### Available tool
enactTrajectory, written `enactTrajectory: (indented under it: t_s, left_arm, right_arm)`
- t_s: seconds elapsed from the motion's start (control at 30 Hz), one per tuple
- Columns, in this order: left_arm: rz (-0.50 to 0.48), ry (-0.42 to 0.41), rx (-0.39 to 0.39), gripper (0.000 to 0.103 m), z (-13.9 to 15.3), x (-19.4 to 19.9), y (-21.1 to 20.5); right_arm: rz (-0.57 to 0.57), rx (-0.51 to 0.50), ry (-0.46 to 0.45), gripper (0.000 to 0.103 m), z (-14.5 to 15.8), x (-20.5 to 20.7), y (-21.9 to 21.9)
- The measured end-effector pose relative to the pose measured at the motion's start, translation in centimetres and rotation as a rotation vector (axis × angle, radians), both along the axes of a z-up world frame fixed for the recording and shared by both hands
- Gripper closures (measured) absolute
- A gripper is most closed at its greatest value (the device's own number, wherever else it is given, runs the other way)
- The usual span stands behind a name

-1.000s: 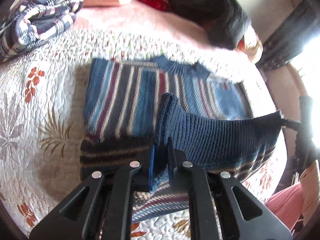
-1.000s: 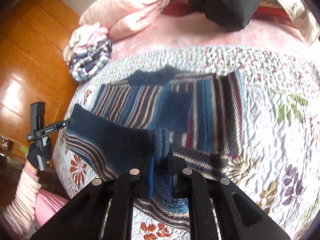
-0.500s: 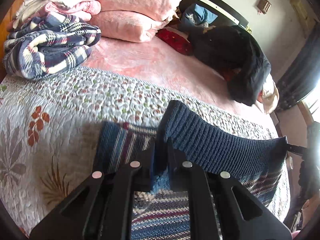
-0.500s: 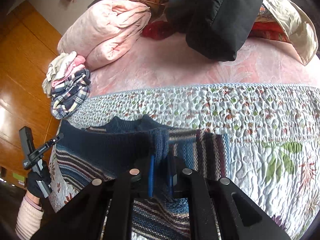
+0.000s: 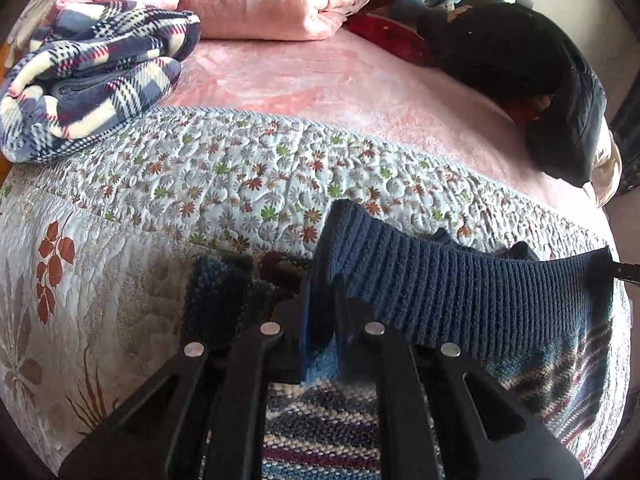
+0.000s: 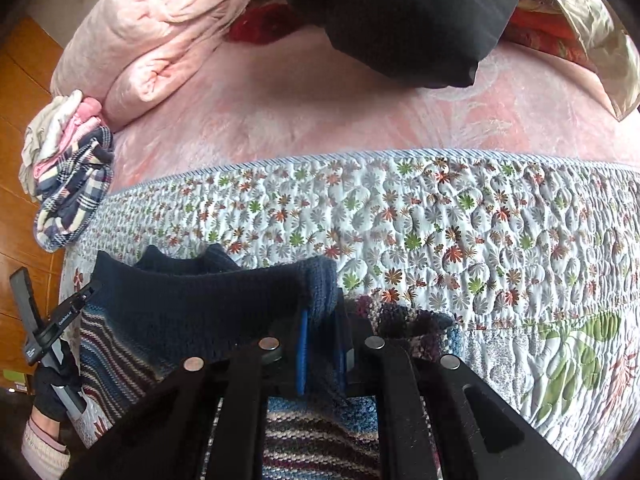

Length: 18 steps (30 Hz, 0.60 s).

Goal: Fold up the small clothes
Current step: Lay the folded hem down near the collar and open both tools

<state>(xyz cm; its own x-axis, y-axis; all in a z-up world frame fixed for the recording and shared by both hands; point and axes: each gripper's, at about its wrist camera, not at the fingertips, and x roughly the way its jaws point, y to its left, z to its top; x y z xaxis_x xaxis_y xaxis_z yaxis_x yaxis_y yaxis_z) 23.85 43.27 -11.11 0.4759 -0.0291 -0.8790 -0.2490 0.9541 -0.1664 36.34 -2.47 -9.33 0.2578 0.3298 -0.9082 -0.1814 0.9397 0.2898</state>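
Observation:
A striped knit sweater (image 5: 472, 300) in blue, maroon and cream lies on the floral quilt (image 5: 240, 172). Its dark blue ribbed hem is lifted and stretched tight between both grippers. My left gripper (image 5: 322, 312) is shut on the hem's left corner. My right gripper (image 6: 322, 320) is shut on the hem's right corner, and the sweater (image 6: 192, 308) spans leftward to the other gripper (image 6: 76, 304), held by a gloved hand (image 6: 52, 396). The lifted hem now reaches the sweater's collar (image 6: 188, 260). The striped body shows below both grippers.
A folded plaid blanket (image 5: 88, 76) and pink bedding (image 5: 272, 4) sit at the back left. A black jacket (image 6: 416, 16) lies at the back on the pink sheet (image 6: 320, 112). Wooden floor (image 6: 24, 92) lies left of the bed.
Both grippers have carried the hem away from the near edge, up over the sweater's body toward the collar. The sweater's striped front is now mostly covered by the lifted half.

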Motion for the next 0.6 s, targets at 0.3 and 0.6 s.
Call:
enactTrajectory:
  t_s: [0.3, 0.6]
  left_arm:
    - [0.026, 0.050, 0.007, 0.081, -1.2, -0.2, 0.3]
    - [-0.007, 0.049, 0.072, 0.067, 3.5, -5.6, -1.1]
  right_arm:
    - [-0.024, -0.086, 0.022, 0.083, -2.2, -0.2, 0.3]
    - [-0.018, -0.036, 0.022, 0.072, 2.3, -5.8, -5.0]
